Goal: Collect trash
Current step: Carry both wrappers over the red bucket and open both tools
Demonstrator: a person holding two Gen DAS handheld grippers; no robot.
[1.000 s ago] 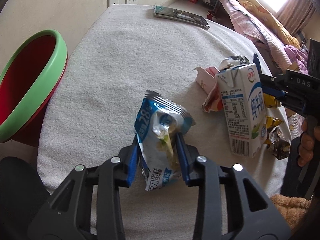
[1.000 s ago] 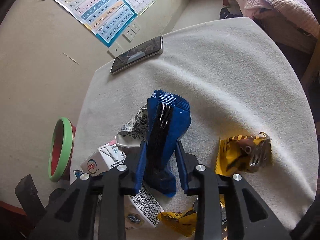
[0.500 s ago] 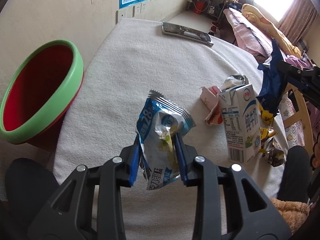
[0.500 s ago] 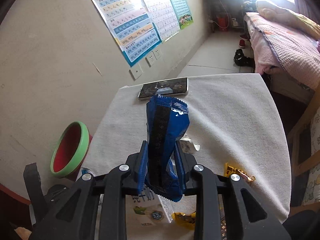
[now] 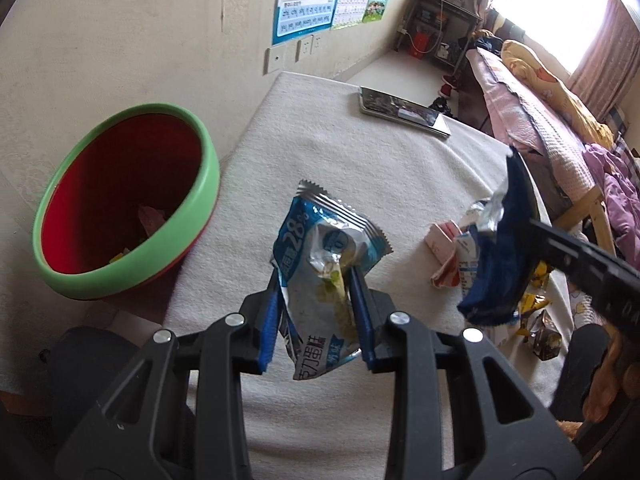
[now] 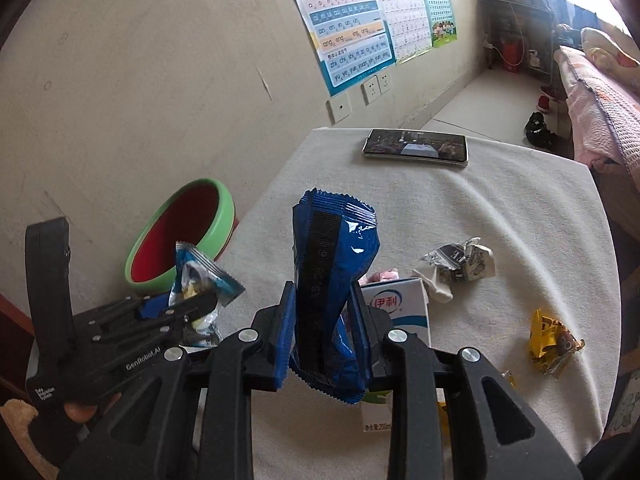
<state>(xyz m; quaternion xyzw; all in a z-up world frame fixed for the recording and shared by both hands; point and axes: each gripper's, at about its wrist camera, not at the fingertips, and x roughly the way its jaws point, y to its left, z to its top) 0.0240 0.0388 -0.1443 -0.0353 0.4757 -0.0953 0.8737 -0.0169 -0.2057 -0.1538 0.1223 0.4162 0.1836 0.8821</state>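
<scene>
My left gripper (image 5: 316, 292) is shut on a light-blue and silver snack wrapper (image 5: 324, 264), held above the white table (image 5: 360, 168). The same wrapper (image 6: 200, 280) and left gripper (image 6: 180, 304) show at lower left in the right wrist view. My right gripper (image 6: 322, 312) is shut on a dark blue wrapper (image 6: 332, 272), also lifted off the table; that blue wrapper (image 5: 500, 256) hangs at the right in the left wrist view. A red bin with a green rim (image 5: 120, 200) stands on the floor left of the table, with a few scraps inside.
A milk carton (image 6: 396, 312), a crumpled silver wrapper (image 6: 456, 268), yellow wrappers (image 6: 552, 340) and a pink pack (image 5: 444, 240) lie on the table's right part. A phone (image 6: 416, 148) rests at the far edge. A bed (image 5: 540, 120) stands beyond, to the right.
Both grippers rose with their wrappers. The right gripper swung left toward the bin side and rolled; the bin has come further into the left wrist view.
</scene>
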